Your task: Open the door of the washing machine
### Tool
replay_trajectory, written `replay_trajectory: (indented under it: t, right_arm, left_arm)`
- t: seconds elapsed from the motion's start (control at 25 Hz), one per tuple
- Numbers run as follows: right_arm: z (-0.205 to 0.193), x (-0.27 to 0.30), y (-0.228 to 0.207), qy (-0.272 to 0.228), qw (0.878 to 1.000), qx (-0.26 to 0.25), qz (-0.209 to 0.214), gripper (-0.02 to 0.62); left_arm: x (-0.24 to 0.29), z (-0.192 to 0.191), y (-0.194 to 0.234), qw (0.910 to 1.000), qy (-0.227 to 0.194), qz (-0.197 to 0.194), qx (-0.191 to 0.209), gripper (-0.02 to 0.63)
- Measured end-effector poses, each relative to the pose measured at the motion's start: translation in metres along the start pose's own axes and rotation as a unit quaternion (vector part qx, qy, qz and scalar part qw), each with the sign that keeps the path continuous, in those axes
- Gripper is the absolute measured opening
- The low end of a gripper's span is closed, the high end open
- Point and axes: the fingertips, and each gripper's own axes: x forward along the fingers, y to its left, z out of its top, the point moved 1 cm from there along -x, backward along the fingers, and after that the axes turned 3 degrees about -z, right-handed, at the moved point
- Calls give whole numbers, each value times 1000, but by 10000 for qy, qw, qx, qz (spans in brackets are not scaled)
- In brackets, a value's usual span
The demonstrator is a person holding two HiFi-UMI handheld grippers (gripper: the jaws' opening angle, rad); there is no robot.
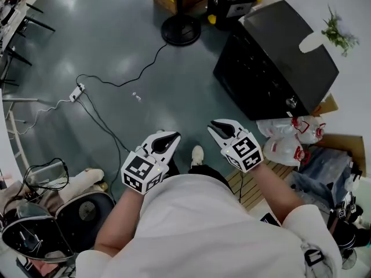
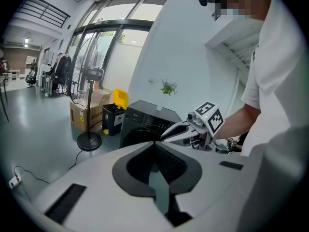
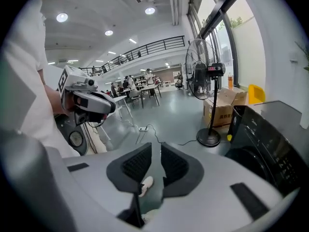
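Both empty | left hand-held gripper [image 1: 172,137] closed | right hand-held gripper [image 1: 214,125] parted

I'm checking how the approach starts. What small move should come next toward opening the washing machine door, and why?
Probably carry the right gripper forward and to the right, toward the washing machine. The door looks shut, the gripper is well short of the machine, and its jaws stand apart with nothing between them, so closing the distance seems the first need.
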Motion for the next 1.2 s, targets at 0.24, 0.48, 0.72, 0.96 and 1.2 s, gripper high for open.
replay_trajectory:
  t: [0.24,0.48,0.72,0.96,1.2]
  right_arm:
    - [14,66,-73,634,9959,-242,-598,93]
    - [-2,136,-171,1579,9784,-416,-1268,103]
    - [-49,191,-275,2976,9402,-640,-1527,126]
    - [-83,235,-358,3841,8998,-1267,-1639,140]
    - [-113,258,-412,4321,8689,-1453,-1930,155]
  left_arm:
    - [15,28,77,9991,37,-407,87,17]
    - [19,55,165,9961,185,-815,289,17]
    - [47,71,231,9976,267,-640,57,17]
    - [95,92,260,9985,225,-324,-383,17]
    - [144,95,261,9961,556,-465,-500,17]
